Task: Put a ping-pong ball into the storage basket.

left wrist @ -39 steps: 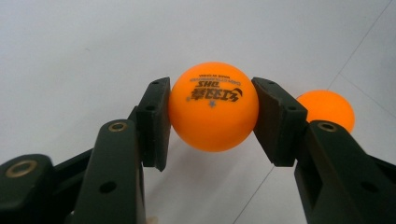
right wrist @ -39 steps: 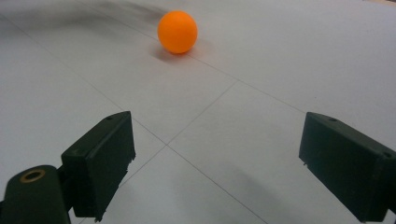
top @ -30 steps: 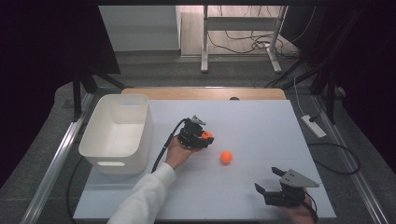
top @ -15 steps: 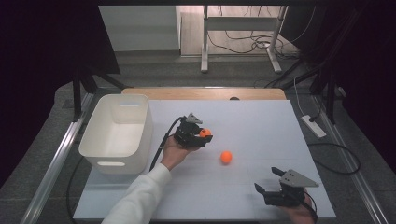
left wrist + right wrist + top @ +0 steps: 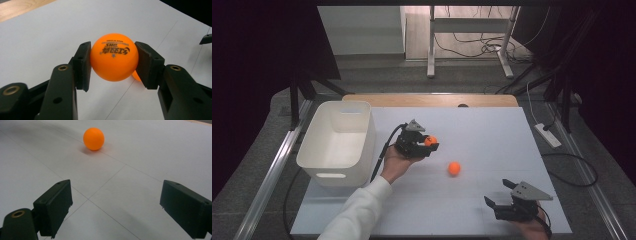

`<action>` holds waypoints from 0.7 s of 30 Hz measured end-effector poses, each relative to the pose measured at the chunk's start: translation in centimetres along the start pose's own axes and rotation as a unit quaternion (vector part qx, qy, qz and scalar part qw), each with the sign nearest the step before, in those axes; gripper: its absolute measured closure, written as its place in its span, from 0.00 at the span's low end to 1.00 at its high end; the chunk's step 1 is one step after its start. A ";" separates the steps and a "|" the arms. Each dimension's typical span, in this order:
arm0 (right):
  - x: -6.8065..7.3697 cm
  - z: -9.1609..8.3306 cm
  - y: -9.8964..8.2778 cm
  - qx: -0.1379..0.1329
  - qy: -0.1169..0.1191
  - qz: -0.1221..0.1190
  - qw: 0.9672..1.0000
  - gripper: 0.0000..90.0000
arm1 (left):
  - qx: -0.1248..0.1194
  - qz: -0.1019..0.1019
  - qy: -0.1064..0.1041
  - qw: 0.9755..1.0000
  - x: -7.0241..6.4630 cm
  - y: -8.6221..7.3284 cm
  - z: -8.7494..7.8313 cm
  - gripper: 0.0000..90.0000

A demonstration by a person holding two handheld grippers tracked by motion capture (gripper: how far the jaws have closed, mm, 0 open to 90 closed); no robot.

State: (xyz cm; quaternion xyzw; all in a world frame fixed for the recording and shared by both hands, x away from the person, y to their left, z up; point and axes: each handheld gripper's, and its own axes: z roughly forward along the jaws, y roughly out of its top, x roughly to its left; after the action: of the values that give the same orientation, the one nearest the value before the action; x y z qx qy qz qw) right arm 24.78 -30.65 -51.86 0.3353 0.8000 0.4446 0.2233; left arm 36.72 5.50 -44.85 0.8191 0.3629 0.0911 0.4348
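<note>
The left gripper point(image 5: 428, 145) holds a small orange plastic ball with black print point(image 5: 114, 60) between its two black pads, which press on both sides of it, above the white desk point(image 5: 492, 135). It is just beside the white rectangular plastic bin point(image 5: 337, 142). A second plain orange ball point(image 5: 454, 168) lies on the desk between the two grippers. The right gripper point(image 5: 498, 196) rests near the front edge with its jaws wide apart and nothing between them.
</note>
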 end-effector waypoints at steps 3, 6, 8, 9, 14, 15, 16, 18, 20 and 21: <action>0.0 0.0 0.0 0.000 0.000 0.000 1.000 0.12 | -0.004 0.003 0.000 1.000 -0.1 0.0 -0.3 0.56; 0.0 0.0 0.0 0.000 -0.001 0.000 1.000 0.12 | -0.009 0.002 -0.002 1.000 -0.3 0.1 -0.7 0.56; 0.0 0.0 0.0 0.000 -0.001 0.000 1.000 0.12 | -0.013 0.002 -0.005 1.000 -0.3 0.1 -0.8 0.56; 0.0 0.0 0.0 0.000 0.000 0.000 1.000 0.12 | -0.015 0.003 -0.007 1.000 -0.4 0.1 -1.0 0.56; 0.0 0.0 0.0 0.000 0.000 0.000 1.000 0.12 | -0.023 -0.001 -0.013 1.000 -0.4 0.2 -1.5 0.56; 0.0 0.0 0.0 0.001 -0.001 0.000 1.000 0.12 | -0.024 -0.001 -0.014 1.000 -0.4 0.2 -1.7 0.56; 0.0 0.0 0.0 0.000 -0.001 0.000 1.000 0.12 | -0.026 -0.001 -0.014 1.000 -0.4 0.2 -1.8 0.56; 0.0 0.0 0.0 0.001 -0.003 -0.001 1.000 0.12 | -0.029 -0.002 -0.015 0.999 -0.5 0.2 -2.1 0.56; 0.0 0.0 0.0 0.000 -0.002 -0.001 1.000 0.12 | -0.032 -0.001 -0.017 0.999 -0.5 0.2 -2.3 0.56; 0.0 0.0 0.0 0.000 -0.002 -0.001 1.000 0.12 | -0.034 0.000 -0.017 0.999 -0.6 0.2 -2.4 0.56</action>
State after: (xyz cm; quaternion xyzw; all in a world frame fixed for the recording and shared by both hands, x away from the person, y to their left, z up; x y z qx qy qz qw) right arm 24.80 -30.67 -51.88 0.3355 0.8001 0.4434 0.2252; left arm 35.30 6.61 -43.14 0.8052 0.3523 0.0891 0.4686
